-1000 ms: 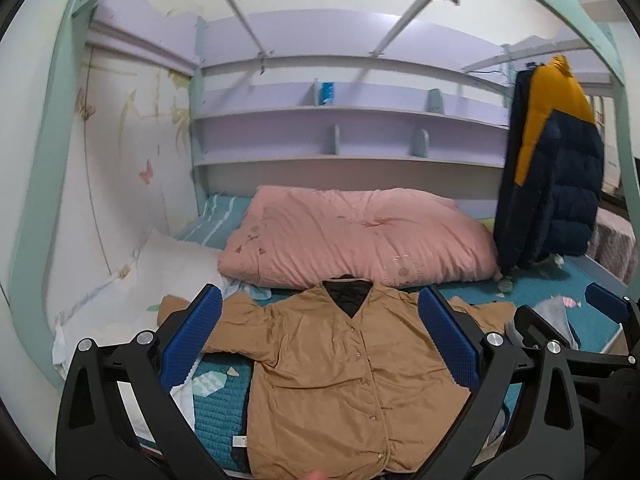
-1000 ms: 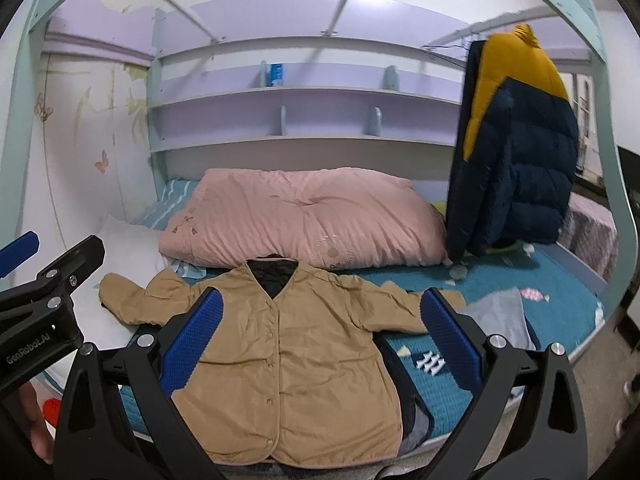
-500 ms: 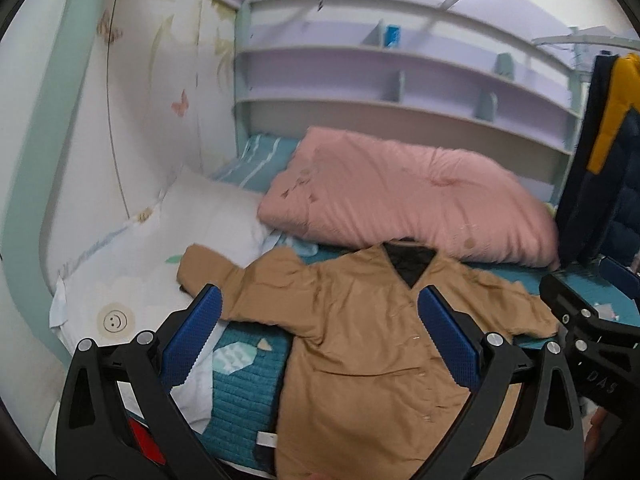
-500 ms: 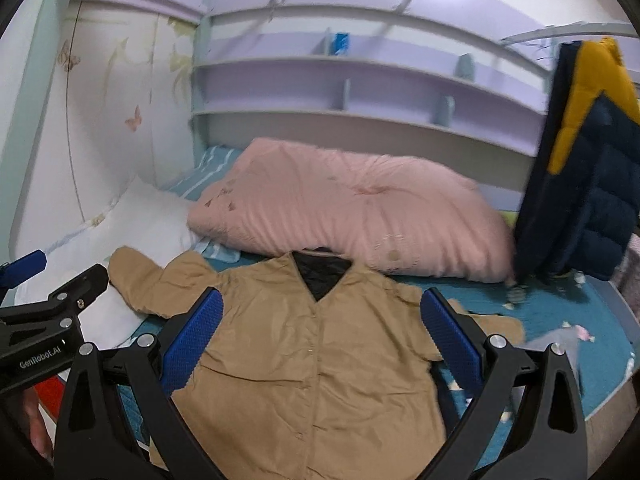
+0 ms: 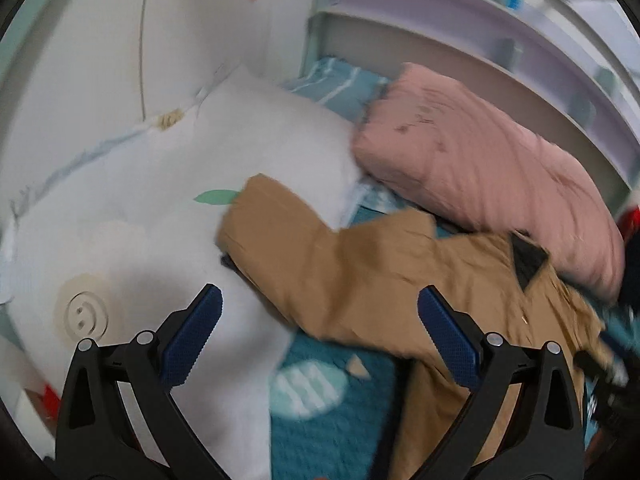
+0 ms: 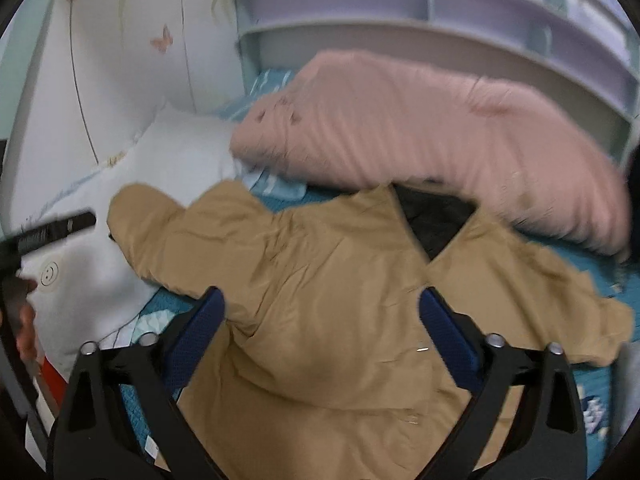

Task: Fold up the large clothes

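Both grippers lower, nearer tan jacket (image 6: 328, 280).

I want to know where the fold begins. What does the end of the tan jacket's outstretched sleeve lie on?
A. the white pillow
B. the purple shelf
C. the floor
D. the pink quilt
A: the sleeve of the tan jacket ends on the white pillow, apart from the pink quilt.

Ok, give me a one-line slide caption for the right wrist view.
Open right hand-held gripper above a tan jacket spread flat on the bed, pink quilt behind it.
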Tool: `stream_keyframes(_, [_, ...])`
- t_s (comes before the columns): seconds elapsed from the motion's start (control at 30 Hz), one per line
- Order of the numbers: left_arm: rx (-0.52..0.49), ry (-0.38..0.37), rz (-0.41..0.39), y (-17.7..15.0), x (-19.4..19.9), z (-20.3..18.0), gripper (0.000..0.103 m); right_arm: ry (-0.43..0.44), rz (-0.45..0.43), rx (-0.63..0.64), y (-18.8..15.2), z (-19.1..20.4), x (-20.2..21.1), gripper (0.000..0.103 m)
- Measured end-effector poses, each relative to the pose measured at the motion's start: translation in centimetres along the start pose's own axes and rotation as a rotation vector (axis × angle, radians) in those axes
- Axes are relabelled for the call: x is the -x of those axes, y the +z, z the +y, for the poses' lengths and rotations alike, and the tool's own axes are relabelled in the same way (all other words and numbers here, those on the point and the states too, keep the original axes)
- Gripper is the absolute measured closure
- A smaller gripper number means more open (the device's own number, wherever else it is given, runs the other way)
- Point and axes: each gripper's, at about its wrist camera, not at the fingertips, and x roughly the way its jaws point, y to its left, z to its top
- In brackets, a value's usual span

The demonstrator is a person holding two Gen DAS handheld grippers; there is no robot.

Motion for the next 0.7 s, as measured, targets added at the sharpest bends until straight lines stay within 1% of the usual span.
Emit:
stream_keyframes(0.03, [0.014,0.013,0.014,0.4,-1.1,0.7,0.005,0.017,0.014,-0.002,0.0,0.1,-1.3,0.043])
stream_keyframes(0.07, [0.030,0.046,0.022,1.0,-2.2,1.5,0.005,0.041,0.049,-0.011,-0.1,0.3,-2.7,0.049])
stream_keyframes(0.13, [0.048,0.070,0.028,2.1,-3.9,2.7,0.005,0.077,0.093,-0.016,-0.4,0.5,-4.7,0.066])
stream_keyframes(0.2, [0.068,0.100,0.043,2.8,-5.9,3.9,0.005,0.105,0.131,-0.022,-0.9,0.8,-6.4,0.071])
stream_keyframes(0.23, [0.084,0.113,0.063,3.1,-7.1,4.7,0.005,0.120,0.145,-0.030,-1.0,0.7,-7.1,0.071])
stream_keyframes(0.3, [0.111,0.097,0.070,3.5,-8.2,5.4,0.006,0.130,0.164,-0.035,-1.4,0.6,-8.1,0.071])
stream_keyframes(0.33, [0.114,0.093,0.069,3.6,-8.8,5.6,0.009,0.135,0.172,-0.034,-1.5,0.7,-8.5,0.071])
stream_keyframes(0.37, [0.100,0.088,0.074,3.7,-9.3,5.5,0.019,0.145,0.180,-0.040,-1.6,0.8,-8.8,0.071])
stream_keyframes(0.4, [0.086,0.085,0.085,3.8,-9.7,5.4,0.053,0.149,0.185,-0.043,-1.7,0.7,-9.2,0.071])
stream_keyframes(0.43, [0.075,0.080,0.119,3.8,-10.3,5.2,0.071,0.154,0.196,-0.048,-1.8,0.7,-9.6,0.071])
stream_keyframes(0.47, [0.081,0.072,0.132,3.7,-10.4,5.3,0.074,0.162,0.203,-0.054,-1.9,0.6,-9.9,0.071])
stream_keyframes(0.5, [0.092,0.058,0.131,3.7,-10.4,5.6,0.090,0.168,0.209,-0.057,-1.9,0.4,-10.5,0.071])
stream_keyframes(0.53, [0.099,0.047,0.124,3.7,-10.2,5.7,0.094,0.172,0.211,-0.058,-1.9,0.3,-11.0,0.071])
stream_keyframes(0.57, [0.104,0.028,0.113,3.7,-9.8,5.9,0.095,0.175,0.213,-0.060,-1.9,0.2,-11.2,0.071])
stream_keyframes(0.63, [0.106,0.018,0.087,3.7,-8.5,5.7,0.096,0.187,0.225,-0.072,-2.0,0.1,-11.8,0.071])
stream_keyframes(0.7, [0.128,-0.025,0.048,4.0,-6.6,5.7,0.096,0.196,0.229,-0.091,-2.0,-0.2,-12.4,0.071])
